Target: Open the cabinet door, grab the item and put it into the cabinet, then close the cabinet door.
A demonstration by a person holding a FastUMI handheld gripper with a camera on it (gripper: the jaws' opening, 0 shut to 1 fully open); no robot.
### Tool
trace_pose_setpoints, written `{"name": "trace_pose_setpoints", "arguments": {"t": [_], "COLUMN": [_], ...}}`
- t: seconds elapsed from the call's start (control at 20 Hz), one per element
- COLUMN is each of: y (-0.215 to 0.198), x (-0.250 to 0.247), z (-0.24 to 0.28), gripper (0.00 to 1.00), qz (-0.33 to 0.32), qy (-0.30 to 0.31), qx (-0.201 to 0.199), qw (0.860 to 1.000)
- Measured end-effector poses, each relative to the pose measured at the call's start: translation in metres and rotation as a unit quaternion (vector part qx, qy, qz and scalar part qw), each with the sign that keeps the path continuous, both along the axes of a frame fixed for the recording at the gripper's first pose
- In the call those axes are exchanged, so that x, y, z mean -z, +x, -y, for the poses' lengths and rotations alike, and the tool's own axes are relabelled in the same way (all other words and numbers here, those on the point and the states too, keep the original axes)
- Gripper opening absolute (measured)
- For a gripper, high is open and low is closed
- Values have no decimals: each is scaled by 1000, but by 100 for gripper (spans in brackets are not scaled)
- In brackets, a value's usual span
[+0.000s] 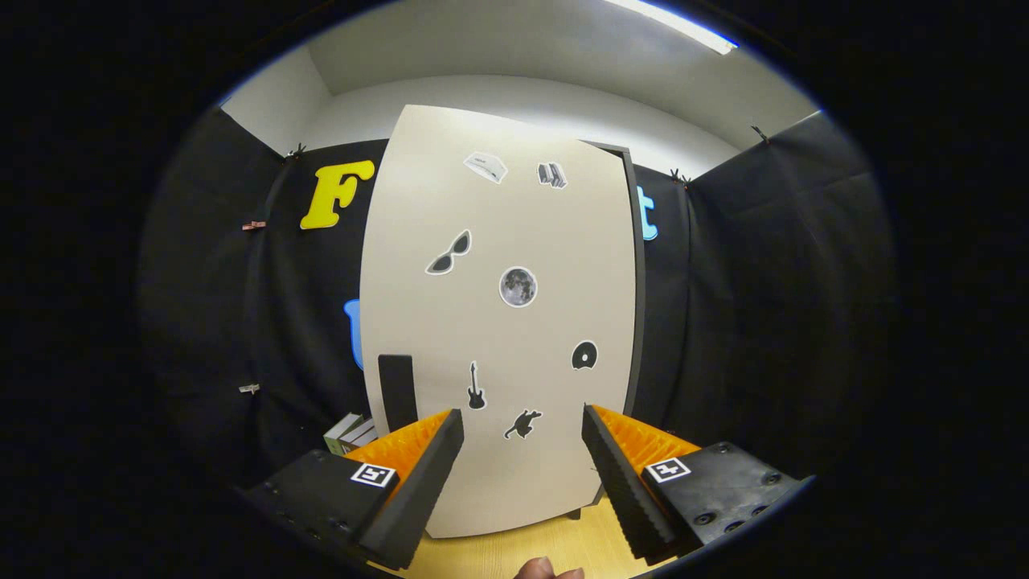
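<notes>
A tall cabinet stands just ahead of my fingers, its pale beige door (498, 322) shut and dotted with several small stickers. A dark rectangular handle (397, 392) sits low on the door's left side, just beyond my left finger. My gripper (522, 425) is open, fingers spread wide with nothing between them, aimed at the lower part of the door. A stack of items like books (351, 434) lies at the foot of the cabinet's left side, partly hidden behind my left finger.
The cabinet's dark side panel (639, 305) shows along its right edge. A light wooden tabletop (530, 547) runs under the fingers. A person's fingertips (549, 570) peek in below the gripper. Black cloth walls close in on both sides.
</notes>
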State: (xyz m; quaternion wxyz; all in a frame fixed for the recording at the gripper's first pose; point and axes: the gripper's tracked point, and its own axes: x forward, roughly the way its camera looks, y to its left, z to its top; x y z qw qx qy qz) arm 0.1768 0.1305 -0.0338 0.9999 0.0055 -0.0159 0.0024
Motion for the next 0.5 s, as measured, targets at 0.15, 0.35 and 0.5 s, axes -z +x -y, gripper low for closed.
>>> {"name": "trace_pose_setpoints", "arguments": {"t": [0.15, 0.35, 0.5], "y": [3, 13, 18], "x": [3, 9, 18], "z": [-4, -2, 2], "gripper": [97, 96, 96], "qz": [-3, -3, -8], "qy": [3, 6, -3], "qx": [-7, 0, 12], "qw": [1000, 1000, 1000]}}
